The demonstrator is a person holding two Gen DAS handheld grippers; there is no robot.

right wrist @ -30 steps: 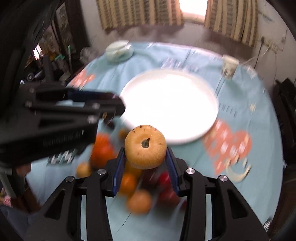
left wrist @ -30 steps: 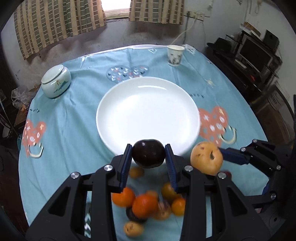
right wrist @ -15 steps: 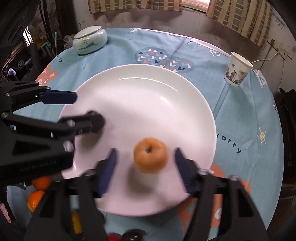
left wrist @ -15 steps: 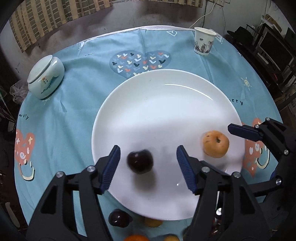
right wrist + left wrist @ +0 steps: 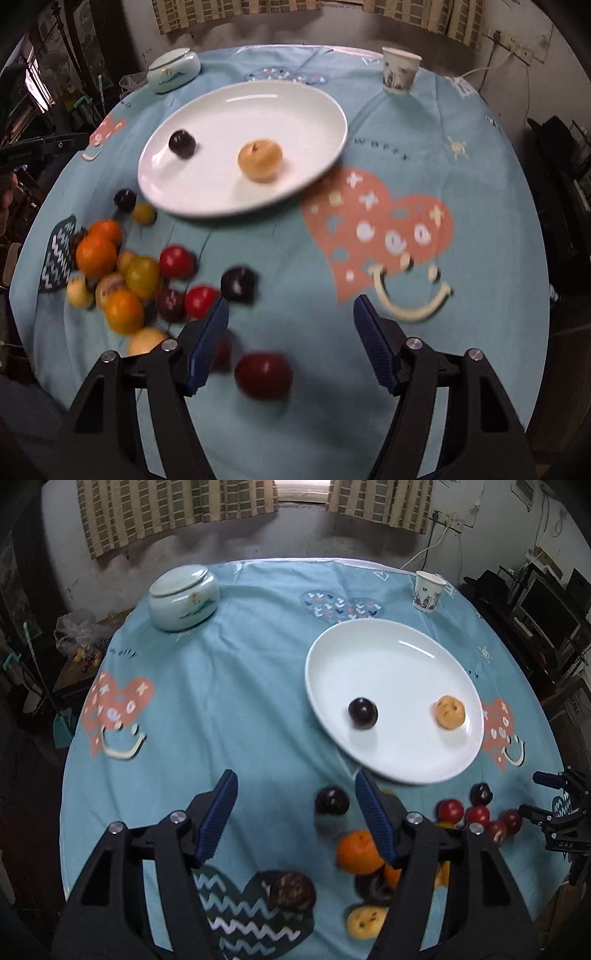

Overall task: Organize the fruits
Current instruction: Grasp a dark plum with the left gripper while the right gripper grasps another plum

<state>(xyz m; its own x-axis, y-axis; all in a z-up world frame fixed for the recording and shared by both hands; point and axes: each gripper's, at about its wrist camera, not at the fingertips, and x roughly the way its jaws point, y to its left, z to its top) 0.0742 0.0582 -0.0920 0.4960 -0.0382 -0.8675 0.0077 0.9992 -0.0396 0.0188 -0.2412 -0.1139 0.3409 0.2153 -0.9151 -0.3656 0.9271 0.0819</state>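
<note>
We hold both grippers tilted steeply down over the blue tablecloth (image 5: 258,686). The left gripper (image 5: 295,812) is opening and empty; the right gripper (image 5: 291,332) stands parted, gripping nothing. On the white plate (image 5: 295,99) lie a dark plum (image 5: 182,144) and a tan pear (image 5: 260,159), apart from each other, with the loose fruit pile (image 5: 122,273) near the plate's edge.

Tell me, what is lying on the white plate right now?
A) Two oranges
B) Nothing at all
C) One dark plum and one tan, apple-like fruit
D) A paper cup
C: the white plate holds just a dark plum and a tan fruit, lying apart; the oranges and red fruits remain on the tablecloth.
</note>
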